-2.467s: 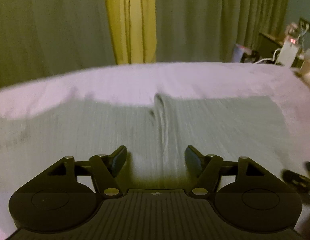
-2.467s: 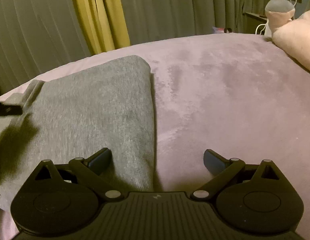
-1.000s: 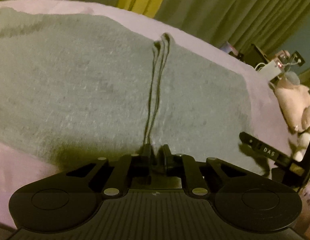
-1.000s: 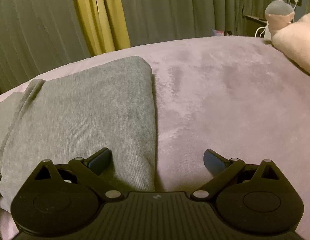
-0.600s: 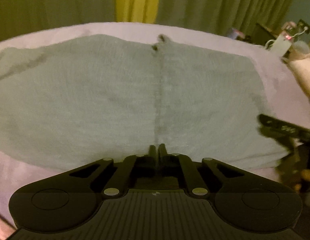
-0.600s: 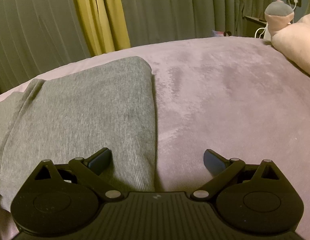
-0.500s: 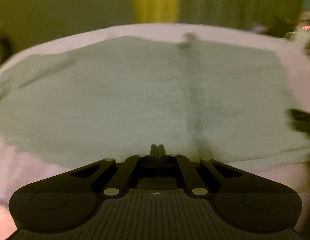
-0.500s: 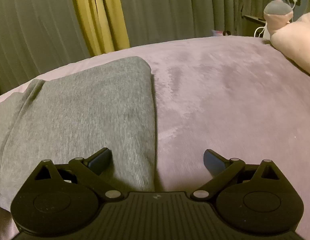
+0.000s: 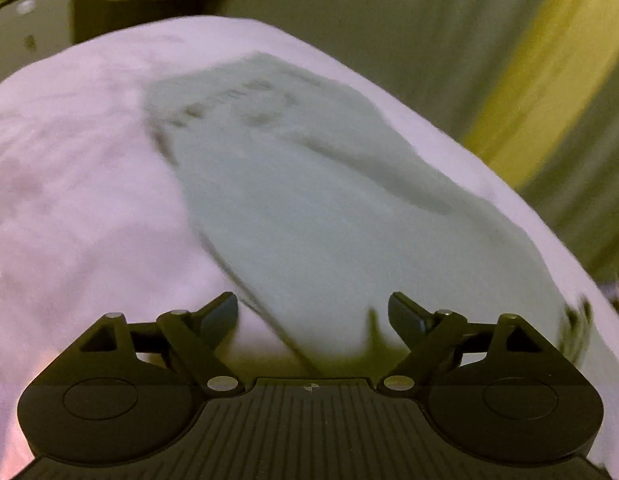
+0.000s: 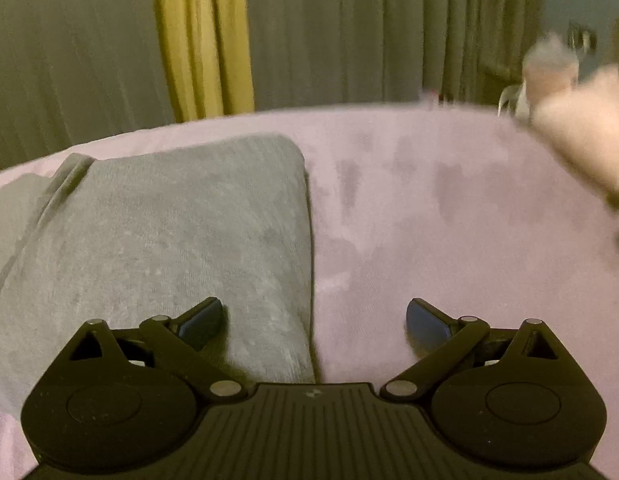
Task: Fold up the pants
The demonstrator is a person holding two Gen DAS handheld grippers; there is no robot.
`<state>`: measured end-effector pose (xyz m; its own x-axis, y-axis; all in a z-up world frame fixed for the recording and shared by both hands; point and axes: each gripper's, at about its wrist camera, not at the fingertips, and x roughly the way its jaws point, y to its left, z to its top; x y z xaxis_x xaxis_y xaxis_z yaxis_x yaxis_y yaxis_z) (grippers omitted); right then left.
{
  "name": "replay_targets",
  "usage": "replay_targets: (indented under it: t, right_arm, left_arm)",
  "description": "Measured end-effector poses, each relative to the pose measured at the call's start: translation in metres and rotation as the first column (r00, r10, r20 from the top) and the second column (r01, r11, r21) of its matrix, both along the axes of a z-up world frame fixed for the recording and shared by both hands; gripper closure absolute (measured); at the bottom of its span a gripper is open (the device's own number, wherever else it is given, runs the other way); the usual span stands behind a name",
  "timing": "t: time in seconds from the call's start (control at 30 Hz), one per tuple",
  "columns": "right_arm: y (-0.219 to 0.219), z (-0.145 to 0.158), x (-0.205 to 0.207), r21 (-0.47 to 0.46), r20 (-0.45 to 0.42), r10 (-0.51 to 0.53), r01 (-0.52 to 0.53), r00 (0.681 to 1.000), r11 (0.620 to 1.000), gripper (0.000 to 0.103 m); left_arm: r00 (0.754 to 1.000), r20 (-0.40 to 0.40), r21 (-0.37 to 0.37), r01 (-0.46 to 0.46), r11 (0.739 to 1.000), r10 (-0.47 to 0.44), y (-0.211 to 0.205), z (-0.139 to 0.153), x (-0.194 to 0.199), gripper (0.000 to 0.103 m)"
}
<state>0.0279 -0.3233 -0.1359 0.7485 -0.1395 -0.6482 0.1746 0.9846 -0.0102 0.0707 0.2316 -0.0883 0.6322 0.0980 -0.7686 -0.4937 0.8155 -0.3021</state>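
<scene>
Both tongs spread, holding nothing: left gripper [image 9: 311, 312] and right gripper [image 10: 314, 320] straddle opposite edges of grey pants [image 10: 169, 232]. Advice: pinch all layers before lifting.

Matte black left gripper [image 9: 312, 312] and right gripper [image 10: 314, 320], alike. Ribbed centre plate with a small round black-and-white mark. Round disc housings either side. Crossed link arms with silver pivot screws. Dark blue-grey pads [image 10: 423, 322] on short angled fingers.
</scene>
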Motion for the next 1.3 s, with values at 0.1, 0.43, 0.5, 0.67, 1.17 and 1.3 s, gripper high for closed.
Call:
replay_targets:
  t: [0.1,0.43,0.5,0.67,1.17,1.3]
  right_arm:
    - [0.014,0.006,-0.005,-0.068,0.049,0.05,-0.046,0.998,0.997,0.004]
    - [-0.002,-0.02,0.013,0.173,-0.04,-0.006,0.012,0.999,0.985,0.004]
    - [0.003,-0.02,0.013,0.146,-0.032,-0.002,0.007,0.999,0.989,0.004]
    - [0.01,-0.021,0.009,0.109,-0.015,0.002,-0.001,1.0,0.994,0.004]
    - [0.01,-0.02,0.008,0.101,-0.012,0.004,-0.003,1.0,0.995,0.004]
    - [0.01,-0.018,0.009,0.1,-0.019,0.003,-0.001,1.0,0.995,0.004]
  left_arm:
    - [0.998,0.049,-0.065,-0.034,0.997,0.038,0.045,-0.009,0.005,0.015]
    - [0.985,0.17,-0.252,0.037,0.967,0.006,0.114,-0.038,0.041,0.016]
    - [0.987,0.163,-0.245,0.036,0.969,0.005,0.116,-0.039,0.05,0.016]
    - [0.987,0.16,-0.2,0.048,0.979,-0.016,0.122,-0.044,0.074,0.01]
    - [0.969,0.246,-0.191,0.01,0.982,0.038,0.122,-0.014,0.059,0.069]
    - [0.947,0.311,-0.029,0.091,0.995,-0.078,0.089,0.031,0.059,0.071]
